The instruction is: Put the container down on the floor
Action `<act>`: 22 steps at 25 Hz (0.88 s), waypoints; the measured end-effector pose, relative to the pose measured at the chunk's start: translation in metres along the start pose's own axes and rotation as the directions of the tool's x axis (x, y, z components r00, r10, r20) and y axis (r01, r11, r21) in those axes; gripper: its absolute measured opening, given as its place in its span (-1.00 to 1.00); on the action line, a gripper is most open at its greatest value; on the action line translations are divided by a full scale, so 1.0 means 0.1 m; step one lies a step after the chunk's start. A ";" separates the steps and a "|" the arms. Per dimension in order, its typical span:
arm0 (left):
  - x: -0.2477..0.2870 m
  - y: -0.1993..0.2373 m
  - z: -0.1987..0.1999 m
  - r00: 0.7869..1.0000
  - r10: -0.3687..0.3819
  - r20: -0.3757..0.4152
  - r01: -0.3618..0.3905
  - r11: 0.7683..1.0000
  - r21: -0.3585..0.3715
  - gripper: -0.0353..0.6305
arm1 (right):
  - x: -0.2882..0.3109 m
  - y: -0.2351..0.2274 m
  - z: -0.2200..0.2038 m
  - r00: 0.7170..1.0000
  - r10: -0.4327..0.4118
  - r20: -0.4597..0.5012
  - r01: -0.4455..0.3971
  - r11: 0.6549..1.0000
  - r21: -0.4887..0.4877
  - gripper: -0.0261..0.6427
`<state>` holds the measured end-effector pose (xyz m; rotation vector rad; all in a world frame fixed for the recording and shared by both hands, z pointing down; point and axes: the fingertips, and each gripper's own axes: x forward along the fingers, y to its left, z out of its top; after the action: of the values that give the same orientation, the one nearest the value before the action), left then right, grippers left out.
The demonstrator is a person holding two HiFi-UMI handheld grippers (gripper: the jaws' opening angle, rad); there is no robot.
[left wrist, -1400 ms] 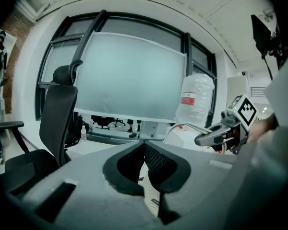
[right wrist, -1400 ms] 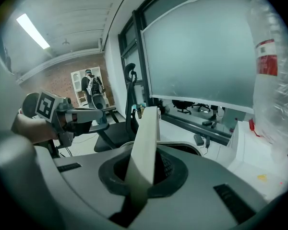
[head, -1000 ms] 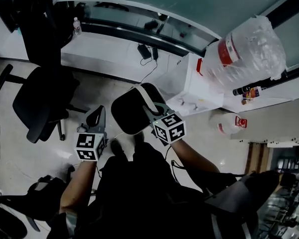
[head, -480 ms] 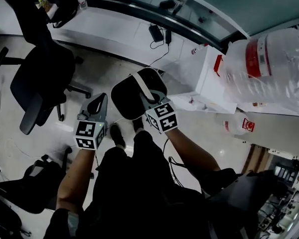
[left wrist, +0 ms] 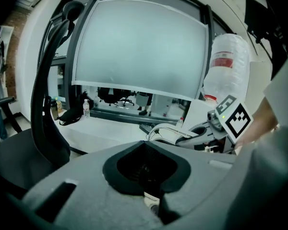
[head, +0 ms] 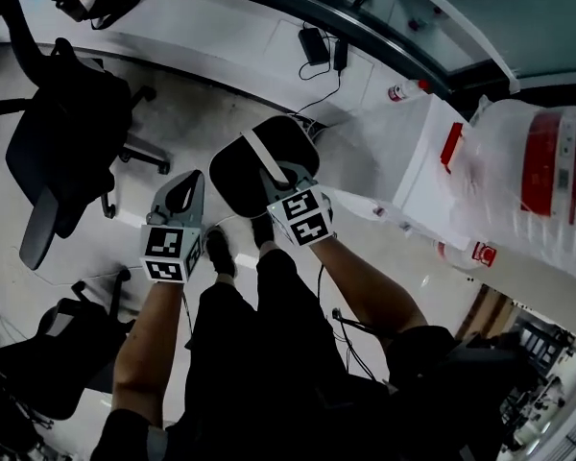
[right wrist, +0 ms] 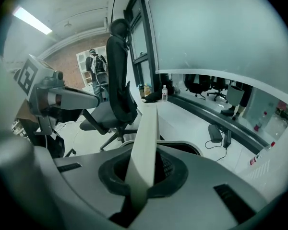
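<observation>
The right gripper was shut tight on the white handle of the black bin. The bin hung in the air over the floor, in front of the person's legs. The left gripper was closed on nothing, near the bin.

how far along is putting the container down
Done: the right gripper is clamped on the white handle of the black container. In hand: it hangs above the floor. Left: lower it and release. The left gripper is shut and empty.
</observation>
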<state>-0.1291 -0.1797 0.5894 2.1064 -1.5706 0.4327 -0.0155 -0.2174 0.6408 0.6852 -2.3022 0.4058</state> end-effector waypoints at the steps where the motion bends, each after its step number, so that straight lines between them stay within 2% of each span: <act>1: 0.08 0.00 -0.04 1.000 0.000 -0.006 0.000 1.000 0.000 -0.87 | 0.08 -0.05 -0.04 1.000 0.002 -0.008 -0.002 1.000 -0.002 -0.88; 4: 0.31 0.04 -0.16 1.000 -0.001 -0.016 0.001 1.000 -0.019 -0.87 | 0.37 -0.20 -0.14 1.000 -0.001 -0.023 0.001 1.000 -0.027 -0.89; 8: 0.57 0.15 -0.37 0.999 0.015 -0.032 -0.018 0.996 -0.088 -0.87 | 0.72 -0.29 -0.33 0.999 0.019 -0.049 -0.021 0.999 -0.037 -0.88; 22: 1.36 0.42 -1.11 0.989 0.008 -0.150 -0.025 0.993 -0.117 -0.87 | 1.68 -0.57 -1.00 0.985 0.047 -0.168 -0.053 0.998 -0.029 -0.89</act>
<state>-0.1261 -0.2387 0.7605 1.9271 -1.4912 0.4799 -0.0338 -0.2780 0.8345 0.5563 -2.1650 0.4312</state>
